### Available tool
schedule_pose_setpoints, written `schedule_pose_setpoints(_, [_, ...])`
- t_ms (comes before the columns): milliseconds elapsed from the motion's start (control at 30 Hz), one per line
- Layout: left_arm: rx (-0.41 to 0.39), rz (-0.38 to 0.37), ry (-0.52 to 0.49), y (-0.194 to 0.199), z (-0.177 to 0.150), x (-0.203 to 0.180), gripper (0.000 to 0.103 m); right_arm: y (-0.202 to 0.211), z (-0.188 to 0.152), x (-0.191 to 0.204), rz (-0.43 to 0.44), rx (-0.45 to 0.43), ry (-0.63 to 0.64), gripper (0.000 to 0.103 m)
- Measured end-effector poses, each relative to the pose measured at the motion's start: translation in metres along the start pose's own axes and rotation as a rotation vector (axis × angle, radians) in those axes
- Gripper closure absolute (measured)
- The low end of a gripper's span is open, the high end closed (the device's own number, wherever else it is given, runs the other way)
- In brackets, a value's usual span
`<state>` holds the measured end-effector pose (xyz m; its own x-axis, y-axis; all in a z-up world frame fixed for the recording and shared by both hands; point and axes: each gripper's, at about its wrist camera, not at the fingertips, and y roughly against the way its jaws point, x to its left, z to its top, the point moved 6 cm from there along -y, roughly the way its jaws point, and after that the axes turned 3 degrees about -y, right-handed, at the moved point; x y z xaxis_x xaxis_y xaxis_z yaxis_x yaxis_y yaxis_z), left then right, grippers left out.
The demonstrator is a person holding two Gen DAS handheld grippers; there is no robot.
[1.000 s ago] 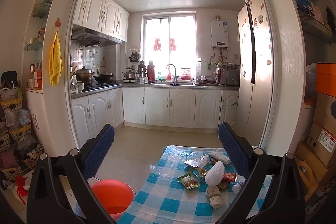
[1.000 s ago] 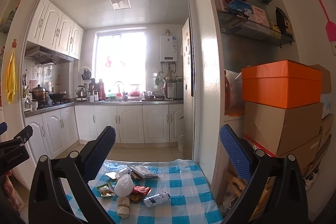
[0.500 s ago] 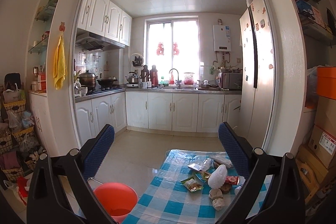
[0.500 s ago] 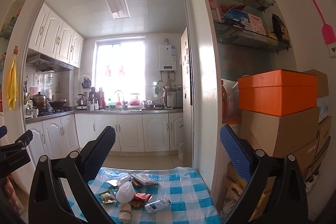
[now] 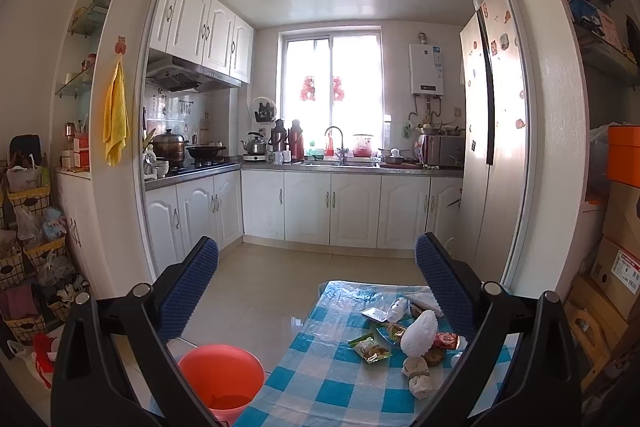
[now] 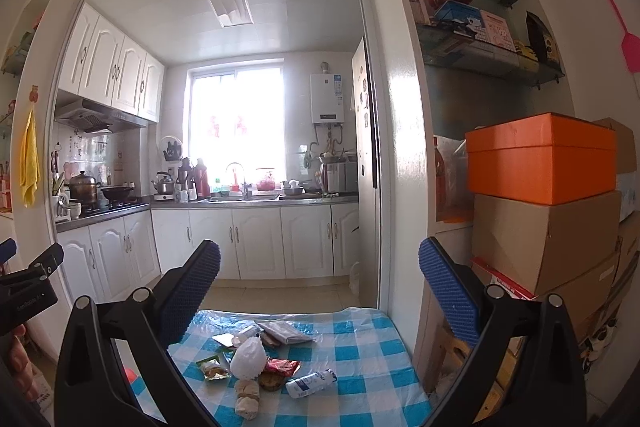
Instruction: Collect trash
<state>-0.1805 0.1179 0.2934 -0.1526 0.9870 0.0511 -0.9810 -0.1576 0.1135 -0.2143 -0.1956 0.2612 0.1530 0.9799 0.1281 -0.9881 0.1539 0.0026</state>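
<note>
Left wrist view: the left tongs [image 5: 316, 279] hang empty, blue pads wide apart, above a checked worktop [image 5: 320, 379]. The trash pile [image 5: 404, 331] lies at its right; the right finger hides part of it. A red bucket [image 5: 222, 373] stands on the floor at near left, partly cut off.

Right wrist view: the right tongs [image 6: 319, 279], also spread and empty, hover above the pile, where a small white bottle [image 6: 311, 383] lies on its side.
</note>
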Motion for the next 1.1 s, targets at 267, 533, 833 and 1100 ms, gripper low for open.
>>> schedule_pose_setpoints(267, [0.018, 0.003, -0.007, -0.008, -0.007, -0.005, 0.004, -0.006, -0.007, -0.001, 0.017, 0.008, -0.008, 0.005])
schedule_pose_setpoints(533, [0.036, -0.009, -0.012, -0.016, -0.012, -0.012, 0.004, -0.015, -0.013, -0.005, 0.026, 0.026, -0.02, 0.005])
schedule_pose_setpoints(833, [0.07, -0.02, -0.025, -0.03, -0.024, -0.02, 0.004, -0.03, -0.028, -0.01, 0.02, 0.051, -0.04, 0.005])
schedule_pose_setpoints(1100, [0.114, -0.033, -0.046, -0.051, -0.046, -0.033, 0.004, -0.056, -0.055, -0.012, 0.023, 0.121, -0.043, 0.005])
